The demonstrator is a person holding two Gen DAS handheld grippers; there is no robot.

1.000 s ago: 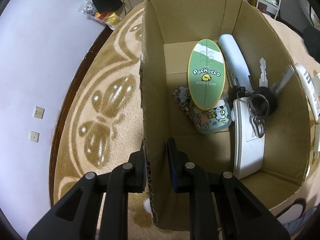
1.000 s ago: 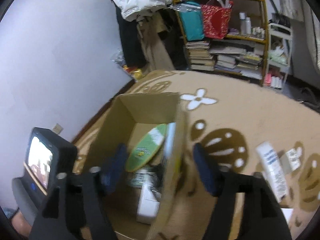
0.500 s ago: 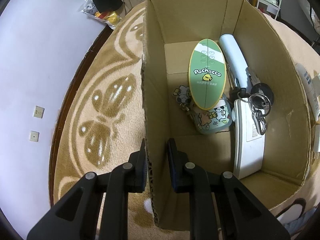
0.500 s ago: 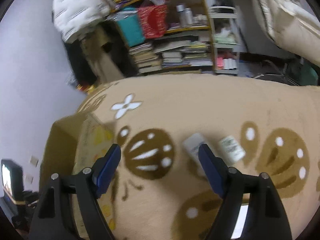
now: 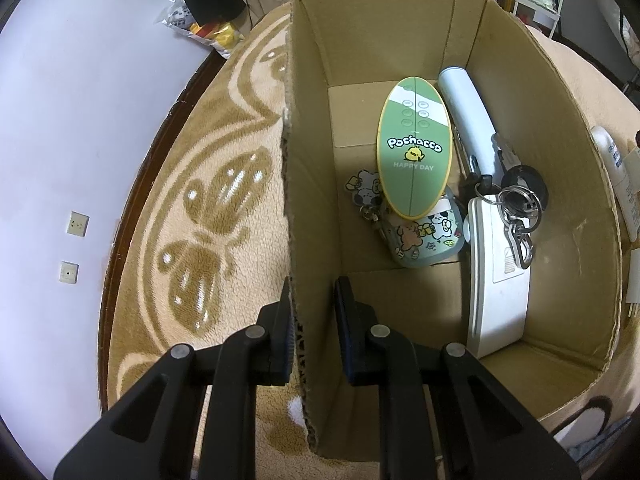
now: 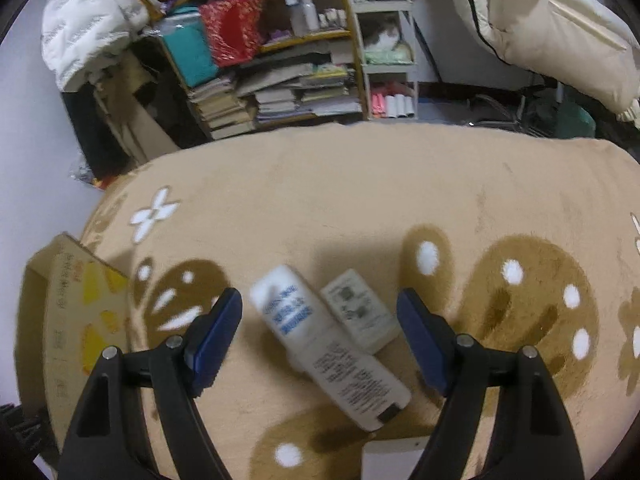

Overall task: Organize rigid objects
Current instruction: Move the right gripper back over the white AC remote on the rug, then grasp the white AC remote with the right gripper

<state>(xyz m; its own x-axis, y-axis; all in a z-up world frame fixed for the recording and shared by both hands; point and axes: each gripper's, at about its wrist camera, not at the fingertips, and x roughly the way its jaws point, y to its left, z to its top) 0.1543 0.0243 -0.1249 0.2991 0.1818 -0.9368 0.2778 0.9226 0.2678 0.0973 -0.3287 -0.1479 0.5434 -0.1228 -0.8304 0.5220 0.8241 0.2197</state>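
Note:
My left gripper [image 5: 312,292] is shut on the near left wall of an open cardboard box [image 5: 308,184]. Inside lie a green oval Pochacco board [image 5: 414,160], a pale tube [image 5: 468,120], a bunch of keys [image 5: 518,204], a long white device [image 5: 496,280], a cartoon pouch [image 5: 424,240] and a charm [image 5: 366,192]. In the right wrist view my right gripper [image 6: 320,308] hangs open above the carpet. A white bottle with blue print [image 6: 320,340] and a small white box [image 6: 360,316] lie below, between its fingers, untouched. The cardboard box [image 6: 68,320] stands at the left.
The beige patterned carpet [image 6: 360,200] stretches ahead of the right gripper. Beyond it stand a crowded bookshelf [image 6: 280,80] and a white trolley [image 6: 388,60]. A white card [image 6: 396,456] lies near the bottom edge. A white wall with sockets [image 5: 76,224] borders the carpet on the left.
The right gripper swung from over the box to the right and down, over the bottle and small box. The keys dropped and settled inside the box. The left gripper kept still.

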